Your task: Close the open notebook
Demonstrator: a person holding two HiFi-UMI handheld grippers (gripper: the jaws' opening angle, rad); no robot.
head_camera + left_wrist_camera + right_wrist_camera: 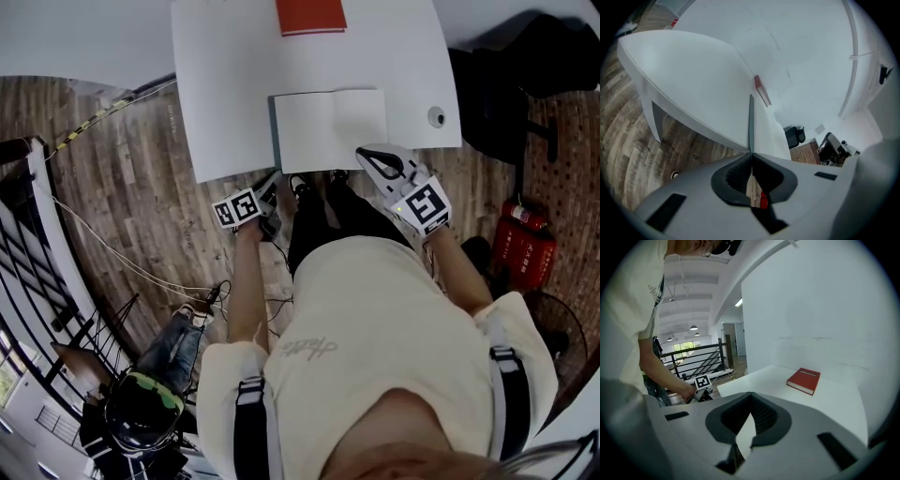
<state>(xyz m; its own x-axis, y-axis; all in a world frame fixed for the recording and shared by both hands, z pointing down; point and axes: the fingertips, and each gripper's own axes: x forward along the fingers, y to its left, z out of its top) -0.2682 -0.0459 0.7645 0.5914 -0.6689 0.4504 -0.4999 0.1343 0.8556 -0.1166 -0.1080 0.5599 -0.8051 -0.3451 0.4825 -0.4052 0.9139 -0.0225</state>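
Observation:
The open notebook (pixel 330 127) lies with its white pages up at the near edge of the white table (pixel 225 103). My left gripper (pixel 273 184) is at the notebook's near left corner. In the left gripper view its jaws are shut, and the notebook's dark cover edge (pixel 751 123) runs straight into the tips of the left gripper (pixel 751 153). My right gripper (pixel 367 156) is at the notebook's near right corner. Seen in its own view, the right gripper (pixel 751 393) has its jaws shut, with nothing showing past the tips.
A closed red book (pixel 310 15) lies at the table's far side, also visible as the red book (pixel 803 380) in the right gripper view. A small round fitting (pixel 436 116) sits by the table's right edge. A black chair (pixel 506 84) and a red extinguisher (pixel 521 246) stand to the right.

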